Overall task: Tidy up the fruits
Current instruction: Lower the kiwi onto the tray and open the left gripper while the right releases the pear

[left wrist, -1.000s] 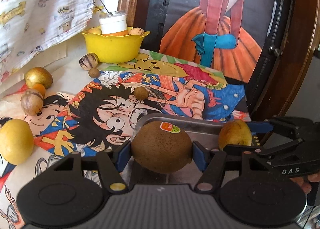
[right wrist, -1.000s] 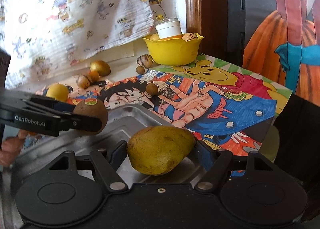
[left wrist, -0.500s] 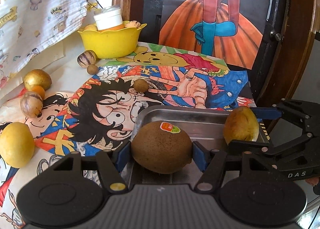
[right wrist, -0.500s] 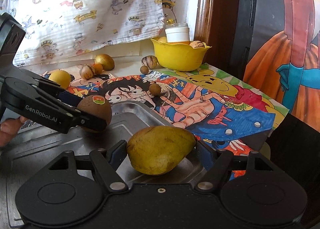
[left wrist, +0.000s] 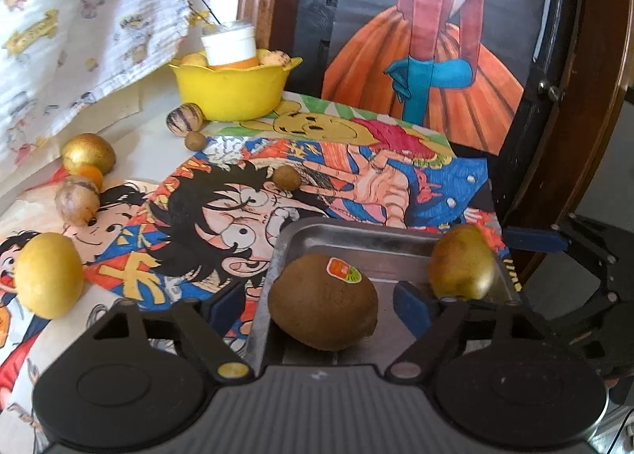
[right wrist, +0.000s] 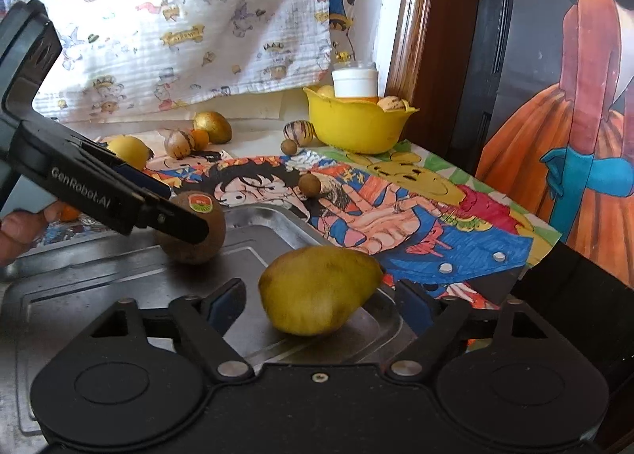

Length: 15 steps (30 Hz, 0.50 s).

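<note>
A brown kiwi (left wrist: 323, 301) with a sticker rests in the metal tray (left wrist: 356, 234), between the spread fingers of my left gripper (left wrist: 317, 307), which is open. The kiwi also shows in the right wrist view (right wrist: 194, 228). A yellow-green pear (right wrist: 317, 289) lies in the tray (right wrist: 119, 275) between the spread fingers of my right gripper (right wrist: 317, 299), which is open. The pear also shows in the left wrist view (left wrist: 461, 268).
A yellow bowl (left wrist: 232, 87) with a white jar and fruit stands at the back. Loose on the cartoon cloth: a yellow lemon (left wrist: 49, 275), a golden fruit (left wrist: 89, 153), striped fruits (left wrist: 77, 200), small brown balls (left wrist: 287, 178). A dark framed painting (left wrist: 436, 38) stands behind.
Both grippers have opened and let go of their fruit. The kiwi and the pear now rest in the tray. Both grippers have drawn back a little.
</note>
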### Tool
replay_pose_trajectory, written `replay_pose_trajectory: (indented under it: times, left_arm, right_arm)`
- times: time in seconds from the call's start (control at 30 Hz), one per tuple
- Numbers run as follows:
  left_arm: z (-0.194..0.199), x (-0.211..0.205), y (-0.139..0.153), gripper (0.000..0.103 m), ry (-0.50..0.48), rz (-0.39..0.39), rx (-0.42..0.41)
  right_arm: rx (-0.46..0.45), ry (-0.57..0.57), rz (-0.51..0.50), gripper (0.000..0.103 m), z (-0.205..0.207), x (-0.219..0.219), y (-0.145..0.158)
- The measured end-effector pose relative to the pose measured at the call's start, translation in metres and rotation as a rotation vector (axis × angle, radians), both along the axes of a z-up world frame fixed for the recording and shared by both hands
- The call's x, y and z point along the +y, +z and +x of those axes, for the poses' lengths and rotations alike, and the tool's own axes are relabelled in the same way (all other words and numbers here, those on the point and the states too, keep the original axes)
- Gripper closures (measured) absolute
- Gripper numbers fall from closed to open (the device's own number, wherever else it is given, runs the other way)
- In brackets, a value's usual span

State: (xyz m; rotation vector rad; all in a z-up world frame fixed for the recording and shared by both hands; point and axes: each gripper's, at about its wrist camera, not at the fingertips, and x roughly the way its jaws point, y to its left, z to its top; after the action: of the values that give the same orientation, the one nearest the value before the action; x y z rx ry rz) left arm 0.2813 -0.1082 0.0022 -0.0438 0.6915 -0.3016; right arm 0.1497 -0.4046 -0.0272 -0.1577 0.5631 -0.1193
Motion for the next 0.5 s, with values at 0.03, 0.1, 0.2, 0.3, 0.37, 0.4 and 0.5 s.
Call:
replay_pose_trajectory:
  times: [0.03,0.1,0.2,0.3,0.37,0.4,0.5]
  left_arm:
    - [-0.003,0.001,0.003,0.012,0.007,-0.004,-0.007]
    - [-0.012,0.003,0.008,0.007,0.018,-0.013,-0.028]
    - [-0.028,0.006,0.015,0.001,0.034,-0.019,-0.061]
    - [-0.042,0.009,0.022,0.000,0.048,-0.032,-0.079]
    - [-0.053,0.012,0.025,0.000,0.061,-0.033,-0.093]
    - [-0.058,0.013,0.027,0.000,0.065,-0.032,-0.101]
    - [-0.073,0.018,0.030,0.000,0.074,-0.022,-0.126]
  right_arm:
    - [-0.006,-0.003,0.004,0.014,-0.003,0.002,0.002]
    - [-0.022,-0.009,0.014,0.011,-0.010,0.006,0.007]
    - [-0.044,-0.020,0.018,0.006,-0.021,0.016,0.015]
    - [-0.063,-0.022,0.024,0.003,-0.031,0.026,0.022]
    - [-0.068,-0.020,0.025,0.001,-0.037,0.034,0.026]
    - [-0.071,-0.019,0.025,0.001,-0.041,0.038,0.028]
    - [-0.074,-0.016,0.034,0.001,-0.050,0.049,0.032]
